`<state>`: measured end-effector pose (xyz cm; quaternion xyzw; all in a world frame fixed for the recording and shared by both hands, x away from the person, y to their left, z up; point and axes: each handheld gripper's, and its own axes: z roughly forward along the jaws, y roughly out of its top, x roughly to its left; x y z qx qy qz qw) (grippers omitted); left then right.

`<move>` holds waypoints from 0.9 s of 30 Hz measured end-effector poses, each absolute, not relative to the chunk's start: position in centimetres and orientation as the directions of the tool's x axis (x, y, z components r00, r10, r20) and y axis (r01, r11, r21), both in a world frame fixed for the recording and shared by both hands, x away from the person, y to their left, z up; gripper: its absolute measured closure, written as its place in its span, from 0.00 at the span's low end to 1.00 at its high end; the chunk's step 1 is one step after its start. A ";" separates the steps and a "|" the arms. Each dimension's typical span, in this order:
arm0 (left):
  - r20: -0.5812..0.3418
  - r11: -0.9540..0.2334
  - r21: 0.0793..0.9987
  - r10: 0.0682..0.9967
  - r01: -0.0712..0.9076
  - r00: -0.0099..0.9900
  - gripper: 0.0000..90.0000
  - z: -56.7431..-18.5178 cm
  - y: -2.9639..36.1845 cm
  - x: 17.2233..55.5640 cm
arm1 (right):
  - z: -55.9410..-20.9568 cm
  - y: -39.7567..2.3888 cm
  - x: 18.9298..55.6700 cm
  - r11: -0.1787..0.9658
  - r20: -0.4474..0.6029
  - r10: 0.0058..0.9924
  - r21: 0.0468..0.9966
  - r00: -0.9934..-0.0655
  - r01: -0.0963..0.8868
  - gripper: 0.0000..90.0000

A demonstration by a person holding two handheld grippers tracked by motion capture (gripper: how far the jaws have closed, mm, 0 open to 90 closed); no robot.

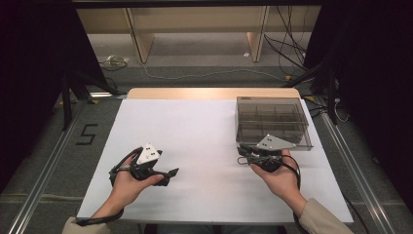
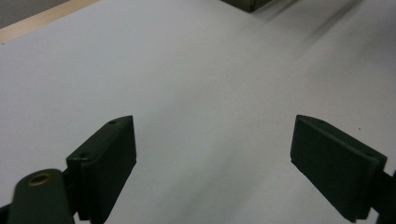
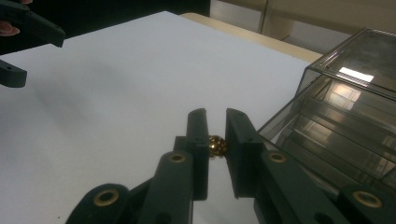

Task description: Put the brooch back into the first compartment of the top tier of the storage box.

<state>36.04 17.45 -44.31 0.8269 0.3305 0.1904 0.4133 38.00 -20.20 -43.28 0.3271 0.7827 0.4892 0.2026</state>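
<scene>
My right gripper (image 3: 217,115) is shut on a small round brass-coloured bead (image 3: 217,145), pinched deep between its two black jaws. In the high view the right gripper (image 1: 240,154) hovers just in front of the near-left corner of a smoky clear compartment box (image 1: 272,121), jaws pointing left. The box (image 3: 355,107) stands close on the right of the right gripper view, lid down. My left gripper (image 2: 212,125) is open, jaws far apart over bare white table, with nothing between them. The left gripper (image 1: 168,176) sits at the front left, pointing right, and its jaws (image 3: 25,51) show far off.
A white sheet (image 1: 195,136) covers the table, with a strip of wood (image 1: 209,93) bare along the far edge. A corner of the box (image 2: 247,3) shows at the top of the left gripper view. Cables (image 1: 287,53) and wooden furniture legs stand on the floor beyond.
</scene>
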 end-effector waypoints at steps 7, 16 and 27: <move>0.042 -0.439 0.810 0.704 0.389 0.709 0.16 -44.3 17.5 36.0 | -43.2 -20.3 38.0 0.305 0.003 0.714 0.899 -0.700 0.315 0.90; 0.042 -0.439 0.810 0.705 0.388 0.708 0.16 -44.3 17.5 36.0 | -43.1 -20.4 38.1 0.297 0.007 0.716 0.901 -0.698 0.315 0.90; 0.042 -0.440 0.809 0.704 0.389 0.709 0.16 -44.3 17.5 36.0 | -43.0 -20.6 38.2 0.294 0.006 0.719 0.904 -0.695 0.312 0.90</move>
